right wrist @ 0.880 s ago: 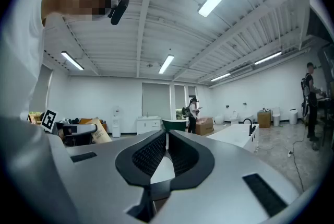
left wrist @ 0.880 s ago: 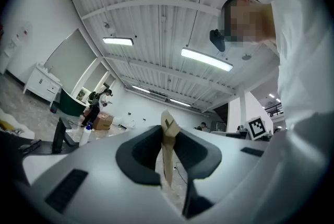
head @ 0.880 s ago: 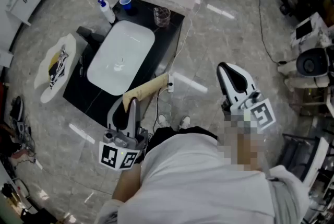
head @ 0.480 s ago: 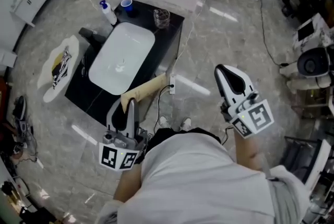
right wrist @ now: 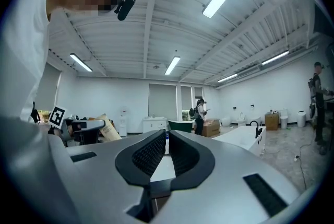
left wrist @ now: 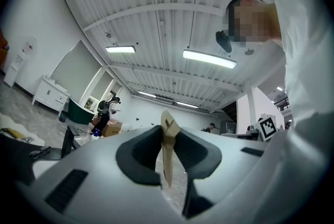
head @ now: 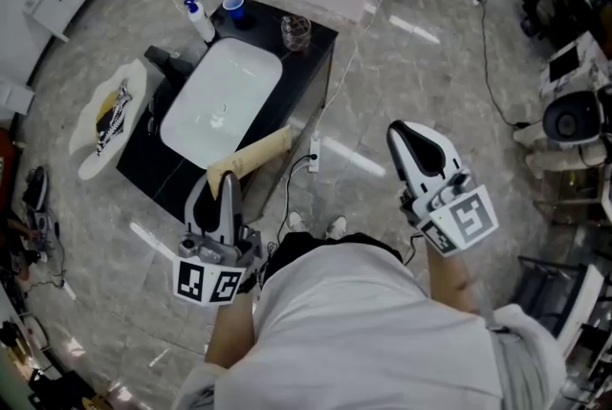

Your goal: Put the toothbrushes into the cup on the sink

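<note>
Toothbrush box, clamped in left gripper

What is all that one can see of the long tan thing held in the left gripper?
The tan pack is long, flat and thin and looks like cardboard, with a small dark mark near its far end. The left gripper clamps one end between its pads. The rest sticks out forward, towards the near edge of the black counter. Nothing else seems to touch it.

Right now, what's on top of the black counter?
A white basin, a bottle, a blue cup and a glass. The tan pack in the left gripper's jaws hides part of the counter's near edge.
</note>
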A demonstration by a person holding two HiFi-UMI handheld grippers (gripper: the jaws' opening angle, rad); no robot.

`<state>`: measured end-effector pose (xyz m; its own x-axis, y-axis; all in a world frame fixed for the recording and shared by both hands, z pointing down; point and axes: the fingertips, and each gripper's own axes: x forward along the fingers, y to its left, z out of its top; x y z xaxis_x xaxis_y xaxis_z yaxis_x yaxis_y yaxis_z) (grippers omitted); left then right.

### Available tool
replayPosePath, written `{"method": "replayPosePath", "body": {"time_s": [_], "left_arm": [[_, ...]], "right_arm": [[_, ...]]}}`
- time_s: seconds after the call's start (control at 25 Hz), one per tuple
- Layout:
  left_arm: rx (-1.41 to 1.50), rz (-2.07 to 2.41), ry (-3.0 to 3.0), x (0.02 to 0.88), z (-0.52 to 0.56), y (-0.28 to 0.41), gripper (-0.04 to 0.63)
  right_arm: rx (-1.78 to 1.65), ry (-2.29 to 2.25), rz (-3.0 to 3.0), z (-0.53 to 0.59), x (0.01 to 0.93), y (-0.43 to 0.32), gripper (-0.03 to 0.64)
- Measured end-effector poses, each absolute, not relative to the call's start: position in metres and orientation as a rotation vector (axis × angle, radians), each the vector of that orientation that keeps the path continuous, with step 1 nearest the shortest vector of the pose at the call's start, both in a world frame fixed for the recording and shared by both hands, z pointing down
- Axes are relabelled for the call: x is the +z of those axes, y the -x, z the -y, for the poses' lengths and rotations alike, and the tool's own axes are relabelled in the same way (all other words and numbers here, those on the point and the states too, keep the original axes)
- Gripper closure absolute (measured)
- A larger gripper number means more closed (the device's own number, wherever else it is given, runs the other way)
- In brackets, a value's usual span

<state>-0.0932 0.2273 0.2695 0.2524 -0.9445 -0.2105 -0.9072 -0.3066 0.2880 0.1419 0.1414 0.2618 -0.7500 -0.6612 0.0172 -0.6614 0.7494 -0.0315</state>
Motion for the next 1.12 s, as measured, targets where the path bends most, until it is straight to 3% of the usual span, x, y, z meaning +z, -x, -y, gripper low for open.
{"method": "replayPosePath", "body": {"time_s": [0.56, 1.12], "left_arm": [[-0.501, 1.858, -2.390, 0.263, -0.217, 0.061, 0.528], [-0.510, 1.868, -2.396, 0.264, -0.193, 0.067, 0.528]], "right_arm": [[0.119, -1.102, 2.916, -0.149, 0.282, -0.204, 0.571], [0.103, -1.105, 2.932, -0.131, 0.281, -0.200, 0.571]]}}
